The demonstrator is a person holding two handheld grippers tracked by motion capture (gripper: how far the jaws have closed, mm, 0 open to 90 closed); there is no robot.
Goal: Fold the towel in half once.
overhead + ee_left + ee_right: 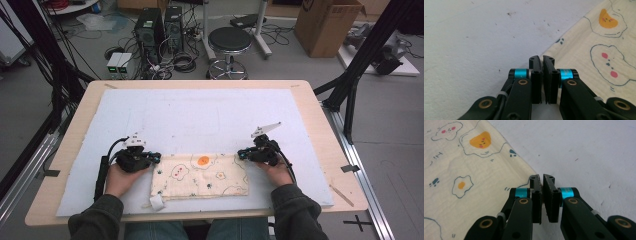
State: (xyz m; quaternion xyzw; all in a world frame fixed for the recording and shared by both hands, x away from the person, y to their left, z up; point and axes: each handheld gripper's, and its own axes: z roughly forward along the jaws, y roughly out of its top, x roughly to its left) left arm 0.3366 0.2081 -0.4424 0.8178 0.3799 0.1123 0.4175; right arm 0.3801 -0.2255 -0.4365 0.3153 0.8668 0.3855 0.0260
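Both hands are sitting low at the near edge of the worktop (75, 145), and between them the patterned cloth (200, 176) is lying folded flat on the pale blue mat (200, 115), a white tag poking out at its near left corner. The left gripper (156, 157) is resting at the cloth's far left corner, the right gripper (241, 153) at the far right corner, each with its jaws pressed together right at the fabric's edge; whether a sliver of cloth is actually pinched, I cannot tell. Nothing is crowding the cloth on the mat. Beyond the worktop, the high view is taking in a black stool (229, 42), two computer towers (159, 27), a cardboard box (327, 25) and tangled cables on the floor. Closer in, the left gripper view is picking up the cloth (599, 50) with its orange blob and pink-cheeked cloud drawing, plus dark specks on the mat (474, 37). The right gripper view is giving us the cloth (461, 170) with its little fried-egg prints and blue paw marks, the edge running diagonally up to the jaw tips.
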